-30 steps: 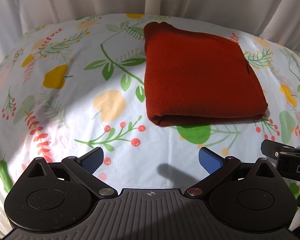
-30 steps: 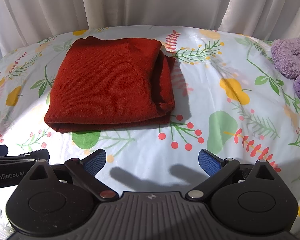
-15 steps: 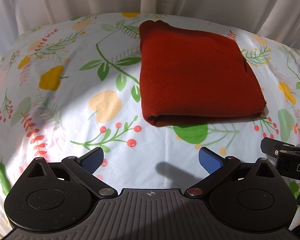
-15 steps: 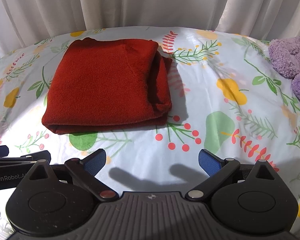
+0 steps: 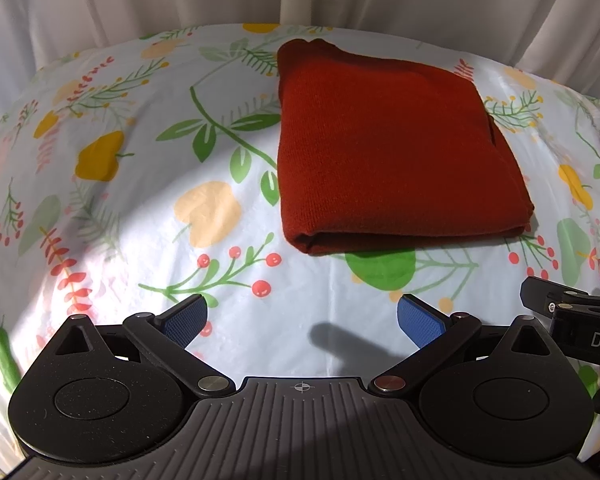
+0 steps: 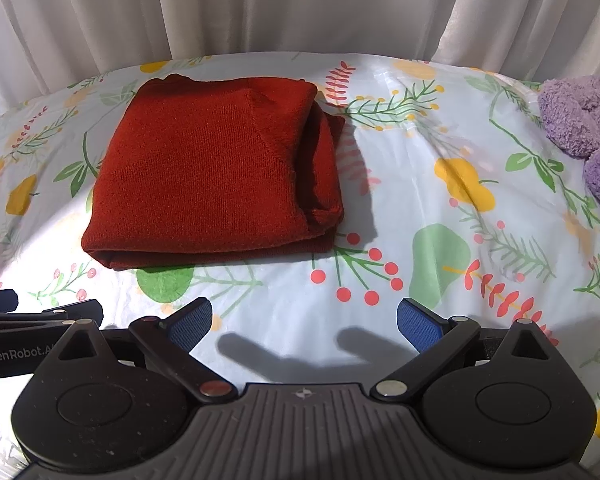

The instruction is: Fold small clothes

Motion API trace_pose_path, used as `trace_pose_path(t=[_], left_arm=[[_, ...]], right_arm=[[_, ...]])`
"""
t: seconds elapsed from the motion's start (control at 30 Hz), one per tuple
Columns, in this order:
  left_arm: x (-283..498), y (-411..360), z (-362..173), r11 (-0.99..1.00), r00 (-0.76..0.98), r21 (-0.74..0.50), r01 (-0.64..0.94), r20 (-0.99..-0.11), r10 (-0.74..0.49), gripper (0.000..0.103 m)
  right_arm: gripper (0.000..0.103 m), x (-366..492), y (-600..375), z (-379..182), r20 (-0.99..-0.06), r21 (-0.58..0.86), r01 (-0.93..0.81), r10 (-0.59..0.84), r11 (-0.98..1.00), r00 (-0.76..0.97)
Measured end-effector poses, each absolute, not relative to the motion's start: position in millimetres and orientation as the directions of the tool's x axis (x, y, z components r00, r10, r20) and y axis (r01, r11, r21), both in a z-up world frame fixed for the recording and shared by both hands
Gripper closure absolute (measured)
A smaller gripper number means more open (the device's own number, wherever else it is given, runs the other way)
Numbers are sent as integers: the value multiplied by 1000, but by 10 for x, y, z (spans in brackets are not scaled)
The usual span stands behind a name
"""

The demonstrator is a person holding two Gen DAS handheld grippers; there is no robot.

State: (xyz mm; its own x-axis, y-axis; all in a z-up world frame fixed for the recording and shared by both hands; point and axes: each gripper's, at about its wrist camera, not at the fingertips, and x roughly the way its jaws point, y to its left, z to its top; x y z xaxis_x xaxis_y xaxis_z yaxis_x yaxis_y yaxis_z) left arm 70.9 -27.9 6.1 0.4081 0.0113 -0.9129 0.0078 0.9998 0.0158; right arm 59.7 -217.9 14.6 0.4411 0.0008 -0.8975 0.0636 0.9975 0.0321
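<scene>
A rust-red knitted garment (image 5: pixel 384 148) lies folded into a thick rectangle on the floral tablecloth (image 5: pixel 140 184). In the right wrist view the same garment (image 6: pixel 212 172) shows its layered open edges on its right side. My left gripper (image 5: pixel 302 316) is open, hanging a short way in front of the garment's near fold, with nothing between its blue pads (image 5: pixel 184 320). My right gripper (image 6: pixel 304 320) is open too, in front of the garment's right half, holding nothing. Each gripper's side shows at the edge of the other's view.
White curtains (image 6: pixel 300 8) hang close behind the table's far edge. A purple plush toy (image 6: pixel 580 128) sits at the far right of the table. Bare tablecloth (image 6: pixel 460 220) spreads between the garment and the toy, and to the garment's left.
Both grippers have drawn back and lifted slightly, so the folded garment sits a little farther off in both views. The garment itself has not moved; both stay open.
</scene>
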Motion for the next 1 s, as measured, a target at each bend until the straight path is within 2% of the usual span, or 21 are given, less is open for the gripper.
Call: trace_pose_path(t=[0.47,1.0], left_arm=[[682,-299,57,999,429,40,27,-903,25,0],[758,-289,16,999,393,7,42,-919,-10,0]], right_arm=[[4,589,-2155,146,-898,33,70,-1,997,440],[4,647,-2118,158,-898,17,82,-21,997,439]])
